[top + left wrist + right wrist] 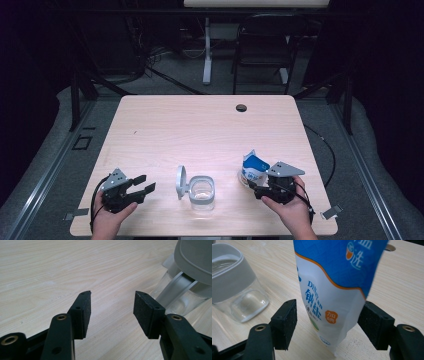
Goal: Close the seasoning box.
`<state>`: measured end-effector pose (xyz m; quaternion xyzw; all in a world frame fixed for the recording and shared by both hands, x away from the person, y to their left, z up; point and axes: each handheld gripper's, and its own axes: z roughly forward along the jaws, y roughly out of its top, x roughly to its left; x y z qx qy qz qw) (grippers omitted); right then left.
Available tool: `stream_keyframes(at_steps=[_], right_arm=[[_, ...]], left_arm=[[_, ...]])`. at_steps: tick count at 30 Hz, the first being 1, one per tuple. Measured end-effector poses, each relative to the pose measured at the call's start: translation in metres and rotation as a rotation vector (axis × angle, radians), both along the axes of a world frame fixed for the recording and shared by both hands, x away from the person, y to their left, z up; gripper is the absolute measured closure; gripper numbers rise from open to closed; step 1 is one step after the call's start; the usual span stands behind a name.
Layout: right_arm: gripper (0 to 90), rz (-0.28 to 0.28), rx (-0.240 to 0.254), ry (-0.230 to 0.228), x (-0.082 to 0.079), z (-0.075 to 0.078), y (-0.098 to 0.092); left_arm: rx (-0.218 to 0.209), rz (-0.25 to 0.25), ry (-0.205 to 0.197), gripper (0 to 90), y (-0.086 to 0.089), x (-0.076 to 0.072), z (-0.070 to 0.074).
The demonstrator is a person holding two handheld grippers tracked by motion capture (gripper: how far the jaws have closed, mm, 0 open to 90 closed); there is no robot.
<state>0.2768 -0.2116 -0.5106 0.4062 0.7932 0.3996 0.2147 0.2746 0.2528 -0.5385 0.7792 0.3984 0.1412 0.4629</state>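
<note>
A clear glass jar (201, 192) with a grey rim stands near the table's front edge, its hinged grey lid (181, 182) swung open to its left. A blue and white salt pouch (252, 167) stands upright to the jar's right. My left gripper (145, 183) rests left of the jar, open and empty; in the left gripper view (113, 293) the jar (180, 297) and lid (197, 260) sit ahead at the right. My right gripper (257, 185) is open with the pouch (332, 277) between its jaws; the left pad (287, 320) stands apart from it. The jar (234, 290) is at the left.
The light wooden table (200, 130) has a small round cable hole (241, 107) near its far edge. Behind the table stand a dark folding chair (265, 45) and a white table leg (207, 50). A black cable (327, 150) runs off the right side.
</note>
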Motion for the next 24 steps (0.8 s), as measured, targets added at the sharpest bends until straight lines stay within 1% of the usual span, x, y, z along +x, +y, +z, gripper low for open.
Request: stream_keyframes(at_steps=[2,6,7,11,12,14,16,19,21,24], right_arm=[[32.2,-0.002,0.011,0.003,0.0009,-0.0024,0.0007],[32.2,-0.005,0.011,-0.001,0.0026,-0.007,0.0026],[32.2,0.0,-0.003,0.006,0.003,-0.0071,0.0022],[32.2,-0.003,0.004,-0.009,0.0036,-0.0098,0.0031],[32.2,-0.005,0.013,-0.008,0.0034,-0.0101,0.003],[32.2,-0.005,0.022,-0.007,0.0035,-0.0101,0.0026],[32.1,0.004,0.059,0.007,0.0054,-0.0098,-0.0003],[32.1,0.011,0.073,0.014,0.0068,-0.009,-0.0022],[32.1,0.013,0.084,0.026,0.0083,-0.0092,-0.003],[31.6,0.017,0.082,0.036,0.0105,-0.0097,-0.003]], left_arm=[[-0.008,0.012,-0.004,48.7,0.0006,0.0002,-0.0002],[-0.01,0.016,-0.003,48.7,0.0019,0.0008,-0.0002],[-0.006,0.016,-0.001,48.7,0.0022,0.0009,-0.0002],[-0.006,0.018,0.0,48.7,0.0023,0.0011,-0.0006],[-0.004,0.017,0.008,48.7,0.0027,0.0011,-0.0005],[-0.006,0.014,0.006,48.7,0.0028,0.0014,-0.001],[-0.006,0.015,0.004,48.7,0.0027,0.0017,-0.0017],[-0.004,0.014,0.005,48.7,0.0028,0.0018,-0.0019],[0.002,0.014,0.014,48.7,0.0034,0.0017,-0.0014],[-0.002,0.016,0.011,48.7,0.0032,0.0019,-0.0023]])
